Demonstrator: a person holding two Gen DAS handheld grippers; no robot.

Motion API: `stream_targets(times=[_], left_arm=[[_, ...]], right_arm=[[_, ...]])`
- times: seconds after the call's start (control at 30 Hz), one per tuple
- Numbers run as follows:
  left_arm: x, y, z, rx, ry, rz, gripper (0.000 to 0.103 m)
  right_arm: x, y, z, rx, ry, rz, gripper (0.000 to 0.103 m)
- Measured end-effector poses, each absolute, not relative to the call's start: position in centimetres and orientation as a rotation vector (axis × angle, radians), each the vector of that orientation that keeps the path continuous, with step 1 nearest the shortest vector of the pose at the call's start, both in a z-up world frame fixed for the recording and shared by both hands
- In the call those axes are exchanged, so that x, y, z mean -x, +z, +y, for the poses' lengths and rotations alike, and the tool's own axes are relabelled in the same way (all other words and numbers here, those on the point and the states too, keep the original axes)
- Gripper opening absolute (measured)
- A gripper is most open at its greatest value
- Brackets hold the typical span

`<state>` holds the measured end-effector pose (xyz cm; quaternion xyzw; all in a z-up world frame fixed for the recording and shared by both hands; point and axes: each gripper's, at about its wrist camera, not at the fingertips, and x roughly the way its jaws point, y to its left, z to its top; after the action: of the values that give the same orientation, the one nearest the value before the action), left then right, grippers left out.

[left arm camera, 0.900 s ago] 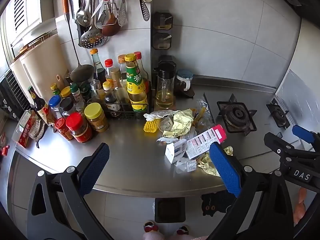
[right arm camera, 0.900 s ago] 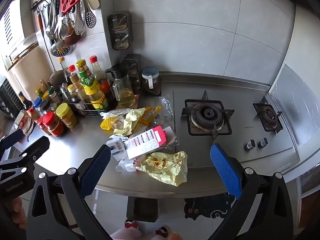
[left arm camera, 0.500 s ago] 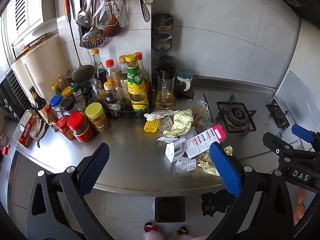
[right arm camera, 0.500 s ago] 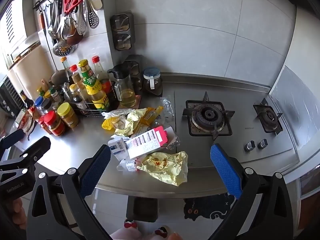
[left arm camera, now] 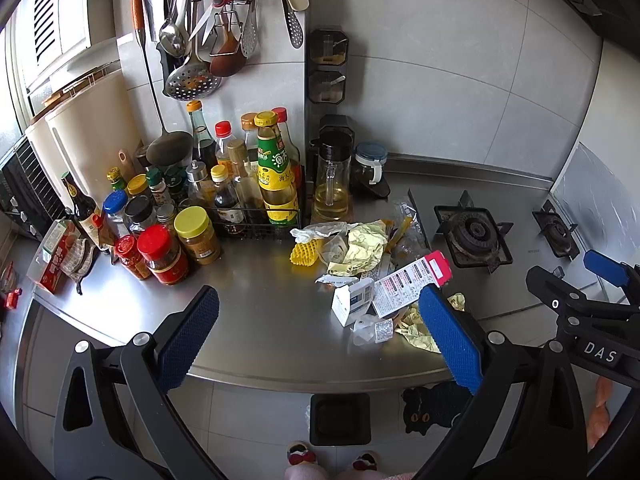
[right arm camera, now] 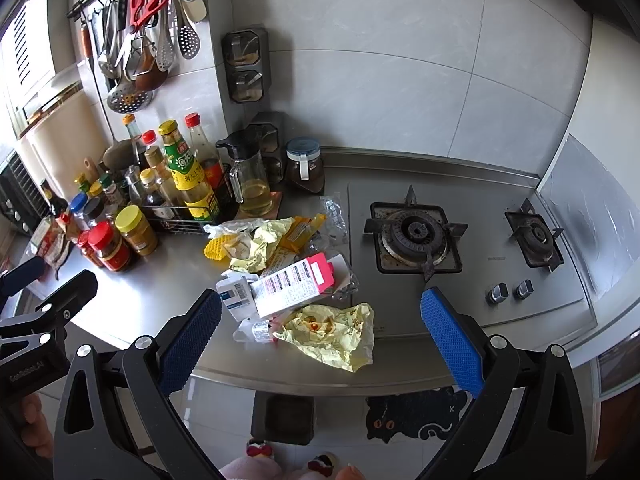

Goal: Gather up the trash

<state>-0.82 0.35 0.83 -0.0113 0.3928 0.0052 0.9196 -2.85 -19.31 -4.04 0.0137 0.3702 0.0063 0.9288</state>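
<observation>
A pile of trash lies on the steel counter [left arm camera: 256,320]: a white and pink carton [right arm camera: 294,284] [left arm camera: 408,284], a small white box [left arm camera: 352,302] [right arm camera: 236,292], a crumpled yellow wrapper [right arm camera: 332,332] near the front edge, more yellow wrappers [left arm camera: 364,246] [right arm camera: 260,242] and a yellow mesh piece [left arm camera: 304,254]. A black bin [left arm camera: 339,418] [right arm camera: 283,416] stands on the floor below the counter edge. My left gripper [left arm camera: 320,340] is open and empty, held in front of the counter. My right gripper [right arm camera: 320,340] is open and empty above the front edge, near the wrapper.
Sauce bottles in a wire rack [left arm camera: 256,184] and jars [left arm camera: 164,254] crowd the counter's left. An oil jug [left arm camera: 332,176] stands behind the trash. A gas hob [right arm camera: 416,236] lies to the right. Utensils [left arm camera: 208,36] hang on the wall. A cat mat [right arm camera: 416,416] lies on the floor.
Both views have shifted slightly; the grippers have drifted a little. Both stay open and the trash has not moved.
</observation>
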Motion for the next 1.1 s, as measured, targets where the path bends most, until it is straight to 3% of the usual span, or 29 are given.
stream_targets(times=[1.1], left_arm=[[0.8, 1.2, 0.4, 0.022, 0.011, 0.805, 0.095]], right_arm=[[2.42, -4.12, -19.64, -0.021, 0.009, 0.755, 0.1]])
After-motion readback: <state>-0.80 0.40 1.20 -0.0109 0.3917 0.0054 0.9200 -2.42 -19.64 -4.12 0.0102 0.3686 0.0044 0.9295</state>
